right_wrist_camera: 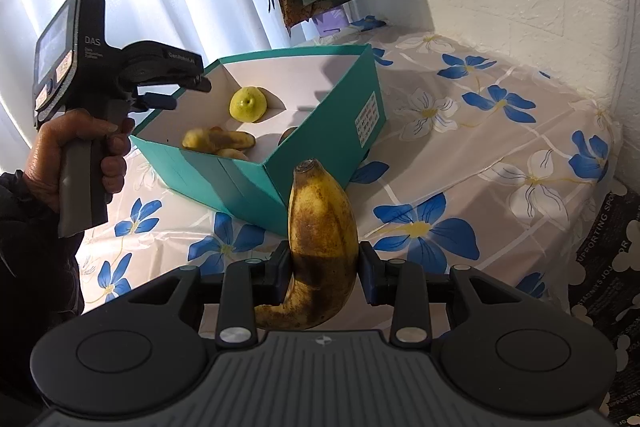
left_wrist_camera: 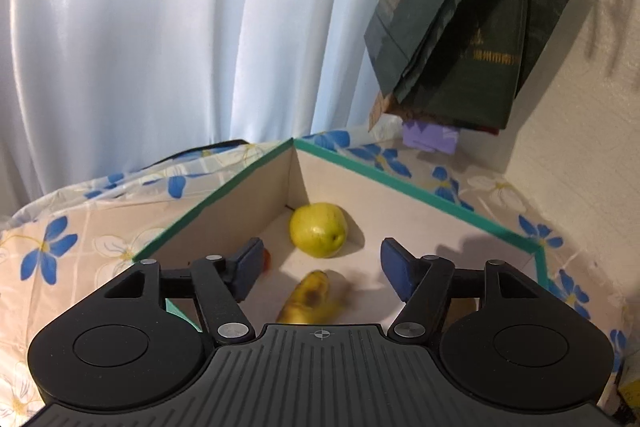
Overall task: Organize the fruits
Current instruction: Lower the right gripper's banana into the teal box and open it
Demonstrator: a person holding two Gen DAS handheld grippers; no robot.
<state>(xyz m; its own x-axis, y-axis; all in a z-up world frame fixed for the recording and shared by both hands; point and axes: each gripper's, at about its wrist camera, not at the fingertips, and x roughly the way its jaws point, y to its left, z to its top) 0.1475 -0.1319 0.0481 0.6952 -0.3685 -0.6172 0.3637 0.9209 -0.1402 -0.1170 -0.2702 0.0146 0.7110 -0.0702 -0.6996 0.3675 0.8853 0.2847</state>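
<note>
A teal box [right_wrist_camera: 248,183] stands on the flowered tablecloth; its rim also shows in the left wrist view [left_wrist_camera: 420,193]. Inside lie a yellow-green apple [left_wrist_camera: 318,230] [right_wrist_camera: 248,104] and a spotted banana [left_wrist_camera: 308,301] [right_wrist_camera: 218,140]. My left gripper [left_wrist_camera: 320,269] is open and empty above the box, over the banana; it shows in the right wrist view [right_wrist_camera: 176,91] at the box's left rim. My right gripper [right_wrist_camera: 324,275] is shut on a second spotted banana [right_wrist_camera: 322,235], held upright in front of the box's near corner.
The flowered tablecloth [right_wrist_camera: 480,147] covers the table to the right of the box. Dark paper bags [left_wrist_camera: 472,19] hang on the wall behind the box. A white curtain [left_wrist_camera: 160,27] hangs at the back. A small red thing [left_wrist_camera: 266,261] sits by the left finger.
</note>
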